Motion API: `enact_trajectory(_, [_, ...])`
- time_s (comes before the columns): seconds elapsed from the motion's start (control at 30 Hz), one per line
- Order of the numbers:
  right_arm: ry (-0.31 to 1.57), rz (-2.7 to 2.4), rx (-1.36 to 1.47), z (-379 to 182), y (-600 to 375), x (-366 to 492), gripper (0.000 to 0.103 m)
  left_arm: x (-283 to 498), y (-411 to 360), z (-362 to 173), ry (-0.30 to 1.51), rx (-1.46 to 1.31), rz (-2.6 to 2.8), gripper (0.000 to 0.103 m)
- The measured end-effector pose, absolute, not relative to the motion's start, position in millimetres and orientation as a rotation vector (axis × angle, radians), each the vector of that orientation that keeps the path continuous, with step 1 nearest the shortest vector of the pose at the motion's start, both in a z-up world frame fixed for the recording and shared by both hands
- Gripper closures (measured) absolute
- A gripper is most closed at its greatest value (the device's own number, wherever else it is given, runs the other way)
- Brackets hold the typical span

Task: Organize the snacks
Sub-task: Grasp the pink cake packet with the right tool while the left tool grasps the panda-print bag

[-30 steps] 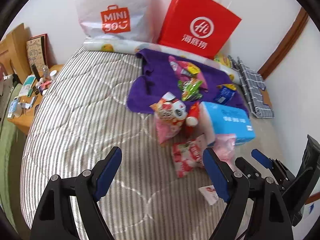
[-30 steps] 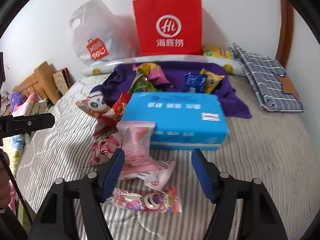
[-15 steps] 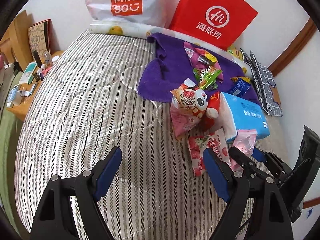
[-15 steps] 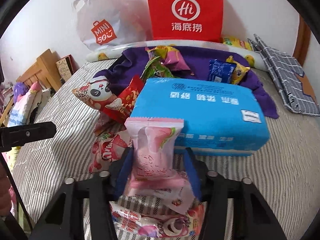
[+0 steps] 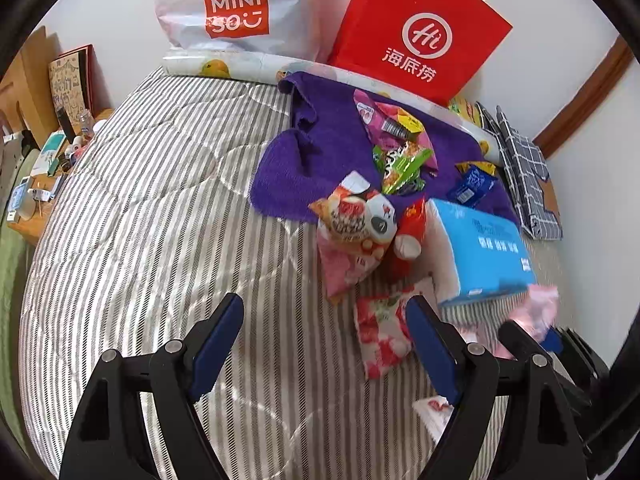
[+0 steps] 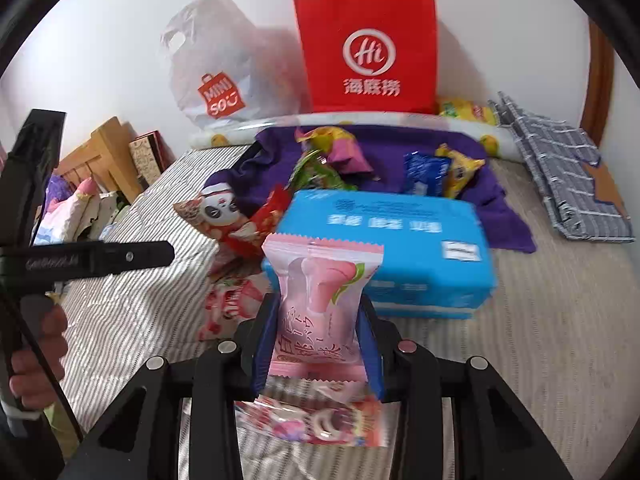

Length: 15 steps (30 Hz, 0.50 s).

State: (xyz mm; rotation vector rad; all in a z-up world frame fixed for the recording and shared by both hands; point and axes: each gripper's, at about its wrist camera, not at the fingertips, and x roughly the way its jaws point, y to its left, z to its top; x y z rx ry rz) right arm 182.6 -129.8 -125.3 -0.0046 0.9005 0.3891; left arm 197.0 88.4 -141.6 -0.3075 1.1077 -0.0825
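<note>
Grey-and-white striped quilted mattress [image 5: 152, 220] under everything; crumpled purple towel [image 5: 320, 160] near its far end; white plastic MINISO bag [image 5: 232, 8] and red paper Hi bag [image 5: 416, 36] upright against white wall; folded grey checked cloth [image 6: 560, 184] at right; wooden bedside table [image 5: 36, 216] cluttered, left

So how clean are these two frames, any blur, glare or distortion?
Left wrist view: strong fisheye bend, dark corners, bed stripes sharp, pink packet at the right edge smeared. Right wrist view: blue pack print motion-blurred, lower wrapper smeared, red bag fairly crisp; soft even light, no glare.
</note>
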Motion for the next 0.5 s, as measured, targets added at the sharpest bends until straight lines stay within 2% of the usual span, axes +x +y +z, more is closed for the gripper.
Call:
enact_trajectory(0.17, [0.912,0.325,-0.001,-129.1,-154.5,183.4,0.067,210.7,82.6,-145.3,1.107,-0.315,-0.085,0.023])
enact_trajectory(0.23, [0.917,0.322,0.027,-129.5,-163.7,182.5,0.067,216.8,82.2,-148.7,1.112,-0.332,-0.092,0.032])
enact_trajectory(0.3, [0.921,0.315,0.053,-129.9,-172.0,182.0,0.067,222.0,82.2,-152.1,1.117,-0.347,-0.094,0.036])
enact_trajectory(0.5, [0.934,0.293,0.063,-133.4,-182.8,182.5,0.067,237.9,83.6,-162.8,1.115,-0.367,-0.102,0.037])
